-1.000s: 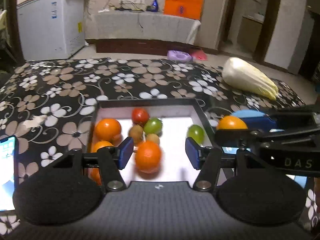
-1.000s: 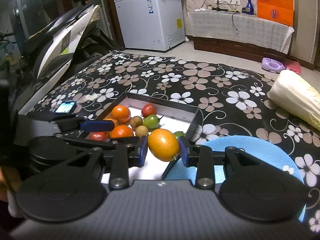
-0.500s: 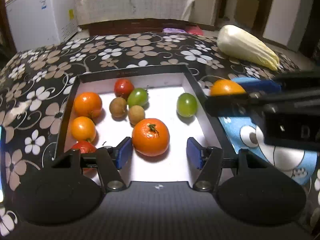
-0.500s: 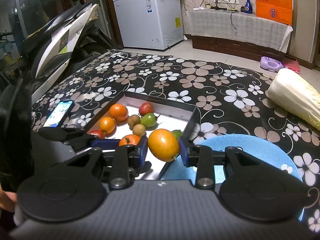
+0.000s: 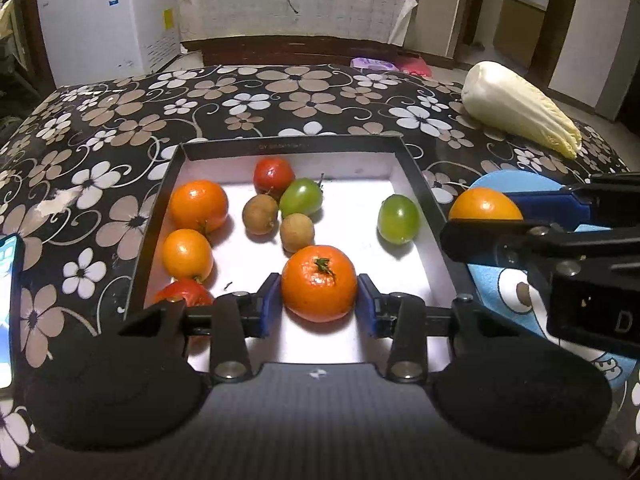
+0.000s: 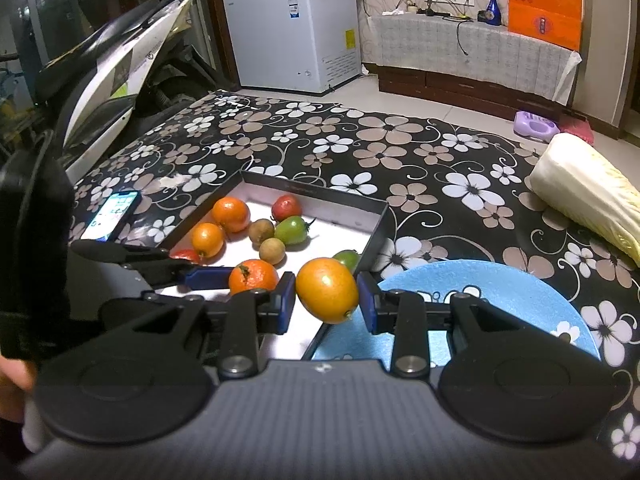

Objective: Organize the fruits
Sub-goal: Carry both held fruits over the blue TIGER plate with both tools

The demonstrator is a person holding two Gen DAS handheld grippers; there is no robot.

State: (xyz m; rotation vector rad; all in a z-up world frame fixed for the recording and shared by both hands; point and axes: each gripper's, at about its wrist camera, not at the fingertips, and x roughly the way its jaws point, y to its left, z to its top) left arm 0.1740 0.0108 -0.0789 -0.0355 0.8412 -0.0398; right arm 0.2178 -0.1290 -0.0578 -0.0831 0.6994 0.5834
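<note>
Tangerine [image 5: 319, 282] pinched between pads of left claw [image 5: 318, 304], jaws just closing, inside tray [image 5: 420, 184]; right claw [image 6: 326, 304] pinches orange fruit [image 6: 327, 290] above tray's edge.

A pale napa cabbage [image 5: 520, 108] lies on the flower-patterned black cloth [image 5: 120, 128] toward two o'clock, and a lit phone [image 6: 111, 216] rests on the cloth at about nine o'clock. Beyond the cloth a white chest freezer [image 6: 296, 28] stands at eleven o'clock. At one o'clock, a blue bottle [image 6: 493, 4] and an orange bag [image 6: 544, 6] sit on a cloth-draped cabinet [image 6: 472, 60].
</note>
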